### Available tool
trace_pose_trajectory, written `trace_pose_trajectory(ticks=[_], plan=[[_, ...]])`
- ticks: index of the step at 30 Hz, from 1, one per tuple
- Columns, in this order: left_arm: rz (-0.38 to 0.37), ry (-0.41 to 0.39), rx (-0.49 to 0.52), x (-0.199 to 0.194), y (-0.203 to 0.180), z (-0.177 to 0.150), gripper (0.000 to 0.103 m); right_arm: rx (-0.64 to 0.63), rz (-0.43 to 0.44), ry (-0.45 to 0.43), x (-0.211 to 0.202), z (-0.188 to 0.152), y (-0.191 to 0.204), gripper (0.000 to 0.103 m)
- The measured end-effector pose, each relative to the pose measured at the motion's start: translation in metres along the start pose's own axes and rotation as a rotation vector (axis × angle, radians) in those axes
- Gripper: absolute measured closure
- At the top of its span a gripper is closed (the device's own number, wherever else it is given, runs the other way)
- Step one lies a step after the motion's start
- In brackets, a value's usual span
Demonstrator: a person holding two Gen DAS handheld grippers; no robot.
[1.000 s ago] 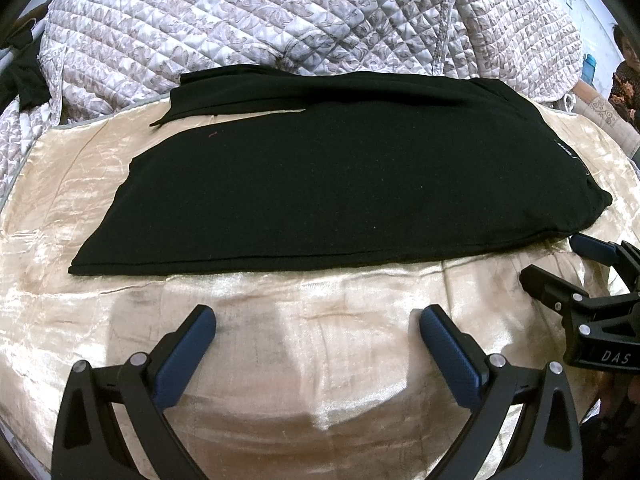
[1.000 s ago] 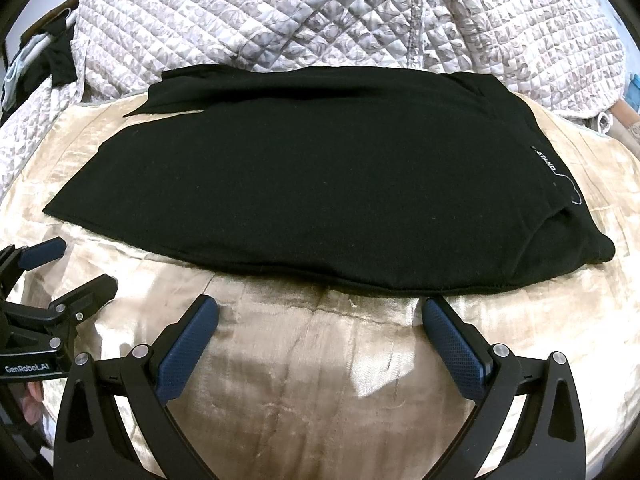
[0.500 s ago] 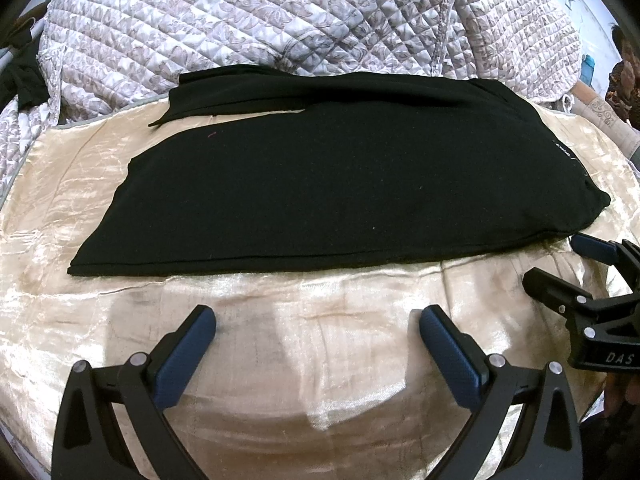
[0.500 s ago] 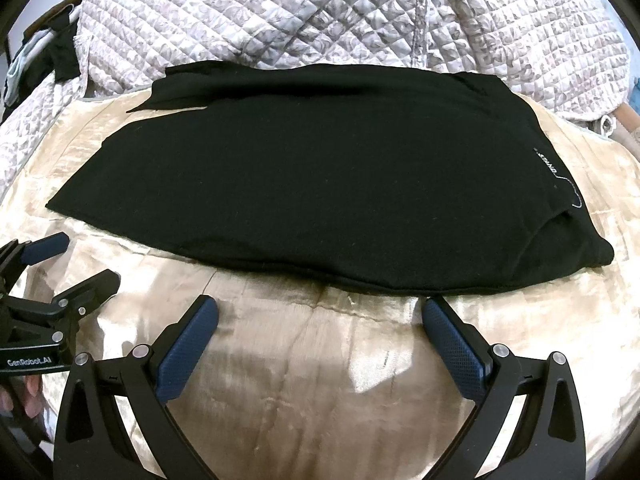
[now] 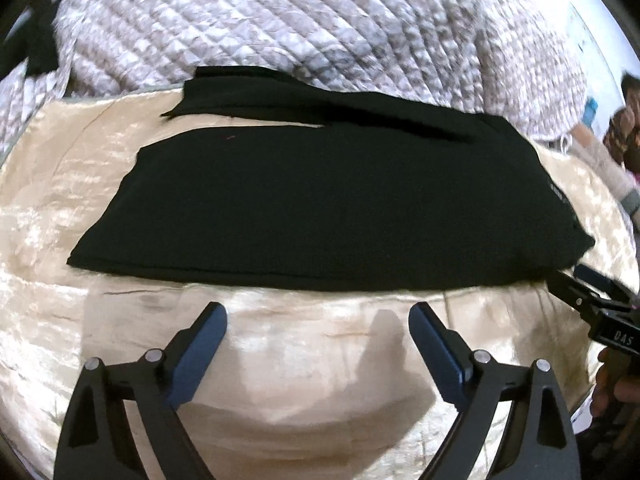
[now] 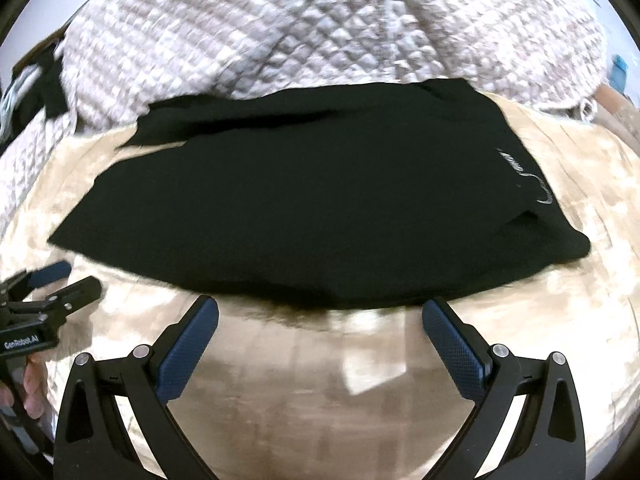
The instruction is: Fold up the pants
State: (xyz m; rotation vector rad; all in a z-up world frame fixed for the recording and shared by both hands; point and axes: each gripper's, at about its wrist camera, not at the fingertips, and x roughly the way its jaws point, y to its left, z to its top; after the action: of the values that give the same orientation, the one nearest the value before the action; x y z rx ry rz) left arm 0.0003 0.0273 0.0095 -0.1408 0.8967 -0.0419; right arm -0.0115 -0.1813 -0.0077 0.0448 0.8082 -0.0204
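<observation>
Black pants (image 5: 328, 208) (image 6: 304, 208) lie flat on a cream satin sheet (image 5: 312, 368) (image 6: 320, 376), legs to the left, waist with a small white logo (image 6: 524, 178) to the right. My left gripper (image 5: 318, 316) hovers over bare sheet just short of the pants' near edge; its jaws are closing and nothing is between them. My right gripper (image 6: 320, 308) stands open at the near hem, its fingertips right at the fabric edge, with nothing held. Each gripper also shows at the edge of the other's view, the right gripper (image 5: 576, 280) by the waist corner, the left gripper (image 6: 68, 278) near the leg end.
A quilted grey-white bedspread (image 5: 320, 28) (image 6: 320, 32) bunches up behind the pants. Dark clothing (image 6: 36, 88) lies at the far left. A person (image 5: 628, 128) sits at the far right edge. A hand (image 6: 32, 384) holds the left gripper's handle.
The left jaws have narrowed slightly. The right gripper has shifted toward the pants, so the hem now meets its fingertips, and both views have rolled a little and blurred.
</observation>
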Motion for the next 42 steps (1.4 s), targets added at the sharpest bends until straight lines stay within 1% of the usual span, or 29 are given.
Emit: trace_pose_trajectory(ticks=[2,6,9,14,17,19,20,21,22,23,24,25,26,27,28,29,31,33,35,37,38,42], plan=[[-0.014,-0.007,-0.046,-0.002,0.011,0.003,0.010,0.057,0.002,-0.001,-0.001,0.002,-0.015,0.003],[-0.013,-0.009,-0.137,0.000,0.034,0.008,0.010,0.162,0.012,-0.021,-0.002,0.005,-0.040,0.007],[-0.058,-0.003,-0.216,0.005,0.053,0.013,0.011,0.234,0.024,-0.031,0.001,0.010,-0.055,0.007],[-0.096,-0.025,-0.285,0.011,0.069,0.020,0.012,0.332,0.049,-0.062,0.008,0.019,-0.076,0.007],[-0.101,-0.037,-0.319,0.014,0.078,0.024,0.020,0.428,0.064,-0.091,0.008,0.024,-0.095,0.015],[-0.092,-0.046,-0.325,0.016,0.082,0.027,0.025,0.496,0.070,-0.106,0.009,0.027,-0.109,0.025],[-0.084,-0.048,-0.324,0.017,0.083,0.028,0.030,0.525,0.069,-0.109,0.010,0.028,-0.116,0.029],[-0.076,-0.052,-0.327,0.018,0.084,0.030,0.035,0.545,0.064,-0.109,0.011,0.030,-0.120,0.035],[-0.070,-0.053,-0.330,0.019,0.086,0.031,0.038,0.557,0.064,-0.110,0.012,0.031,-0.124,0.039],[-0.060,-0.053,-0.334,0.021,0.088,0.032,0.044,0.568,0.063,-0.110,0.014,0.032,-0.127,0.042],[-0.051,-0.054,-0.336,0.023,0.090,0.033,0.050,0.577,0.058,-0.109,0.015,0.034,-0.129,0.047],[-0.042,-0.057,-0.336,0.023,0.091,0.034,0.054,0.578,0.052,-0.106,0.016,0.035,-0.130,0.055],[-0.025,-0.060,-0.335,0.025,0.093,0.036,0.064,0.582,0.042,-0.099,0.017,0.035,-0.131,0.061],[-0.009,-0.061,-0.333,0.026,0.093,0.038,0.078,0.590,0.032,-0.094,0.019,0.035,-0.133,0.074],[0.010,-0.062,-0.335,0.028,0.095,0.039,0.086,0.598,0.030,-0.091,0.020,0.034,-0.136,0.086],[0.019,-0.059,-0.341,0.030,0.098,0.040,0.093,0.609,0.037,-0.086,0.021,0.033,-0.139,0.088],[0.015,-0.056,-0.351,0.030,0.101,0.041,0.097,0.621,0.051,-0.083,0.022,0.034,-0.142,0.095],[0.015,-0.068,-0.340,0.022,0.099,0.043,0.099,0.613,0.068,-0.090,0.017,0.036,-0.141,0.097],[0.017,-0.089,-0.315,0.010,0.094,0.044,0.099,0.613,0.088,-0.101,0.010,0.038,-0.141,0.098],[-0.004,-0.102,-0.303,-0.004,0.092,0.043,0.099,0.608,0.107,-0.110,-0.002,0.040,-0.141,0.098],[-0.001,-0.107,-0.292,-0.010,0.091,0.042,0.099,0.606,0.111,-0.111,-0.007,0.040,-0.140,0.098],[-0.017,-0.134,-0.276,-0.041,0.090,0.029,0.099,0.611,0.129,-0.101,-0.036,0.028,-0.141,0.098]])
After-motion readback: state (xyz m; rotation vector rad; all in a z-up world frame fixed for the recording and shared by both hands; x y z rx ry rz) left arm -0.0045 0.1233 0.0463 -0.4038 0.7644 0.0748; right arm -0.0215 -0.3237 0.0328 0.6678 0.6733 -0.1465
